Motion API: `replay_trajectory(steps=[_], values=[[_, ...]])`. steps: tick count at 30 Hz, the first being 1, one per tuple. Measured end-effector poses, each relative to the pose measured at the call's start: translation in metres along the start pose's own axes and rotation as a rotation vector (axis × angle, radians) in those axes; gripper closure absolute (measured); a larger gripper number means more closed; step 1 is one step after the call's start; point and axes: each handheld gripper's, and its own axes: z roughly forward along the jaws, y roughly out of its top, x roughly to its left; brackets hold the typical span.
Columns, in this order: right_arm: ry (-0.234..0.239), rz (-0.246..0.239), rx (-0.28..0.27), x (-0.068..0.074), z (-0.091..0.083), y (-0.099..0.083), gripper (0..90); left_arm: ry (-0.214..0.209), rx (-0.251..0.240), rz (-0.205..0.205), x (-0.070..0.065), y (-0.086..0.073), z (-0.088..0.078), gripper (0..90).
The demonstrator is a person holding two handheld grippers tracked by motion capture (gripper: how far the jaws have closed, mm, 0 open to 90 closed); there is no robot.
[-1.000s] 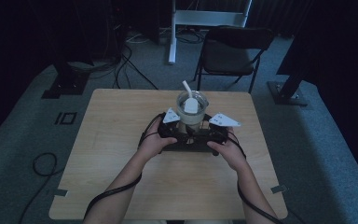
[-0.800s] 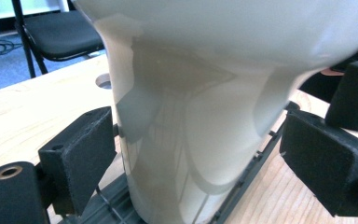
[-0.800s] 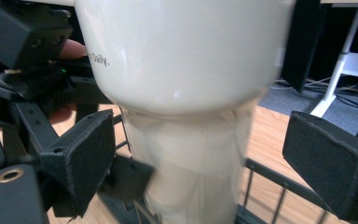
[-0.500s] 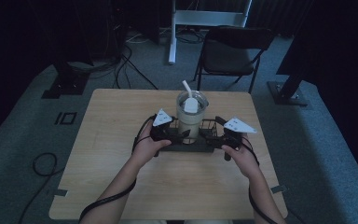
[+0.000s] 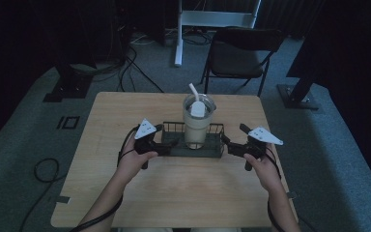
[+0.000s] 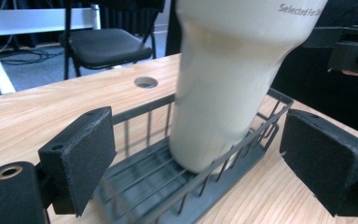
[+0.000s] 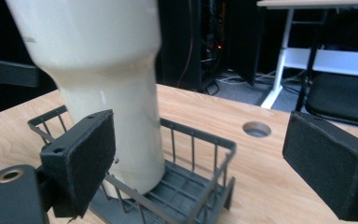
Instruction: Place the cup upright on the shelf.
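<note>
Nearest the camera in the high view, two forearms are seen coming in from the bottom edge, each hand wrapped around a gripper. The left gripper [image 5: 170, 144] is held at the left end of a dark wire basket [image 5: 216, 129], and the right gripper [image 5: 225, 141] at its right end, so that the basket lies between them. In the left gripper view its jaws are spread wide, with nothing between the pads; the basket's near corner is seen in the gap, untouched. The right gripper view shows the same: jaws wide apart, the basket's end wall just ahead of them, no contact visible.

The basket rests on the wooden table [image 5: 125, 188], slightly beyond its middle. A cream tumbler [image 5: 196, 126] stands upright in the basket's middle, its narrow foot on the wire floor. A white straw [image 5: 192, 90] rises from its clear lid.

Beyond the tumbler a round hole [image 6: 145, 82] is seen in the tabletop. Past the far edge a black chair [image 5: 241, 53] stands on the grey carpet.
</note>
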Motion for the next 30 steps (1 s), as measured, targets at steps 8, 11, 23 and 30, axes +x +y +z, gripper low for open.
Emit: replay_trajectory(steps=[8, 11, 23, 30], values=[[-0.049, 0.005, 0.022, -0.008, -0.015, -0.010, 9.3, 0.050, -0.002, -0.039, 0.018, -0.017, -0.031, 9.4], [-0.059, 0.014, 0.024, -0.010, -0.018, -0.013, 9.3, 0.064, -0.002, -0.052, 0.023, -0.023, -0.041, 9.1], [-0.117, 0.014, 0.068, -0.019, -0.041, -0.036, 9.2, 0.137, 0.007, -0.087, 0.036, -0.046, -0.074, 8.5], [-0.138, 0.024, 0.087, -0.022, -0.054, -0.050, 9.2, 0.187, 0.020, -0.125, 0.043, -0.064, -0.092, 8.5]])
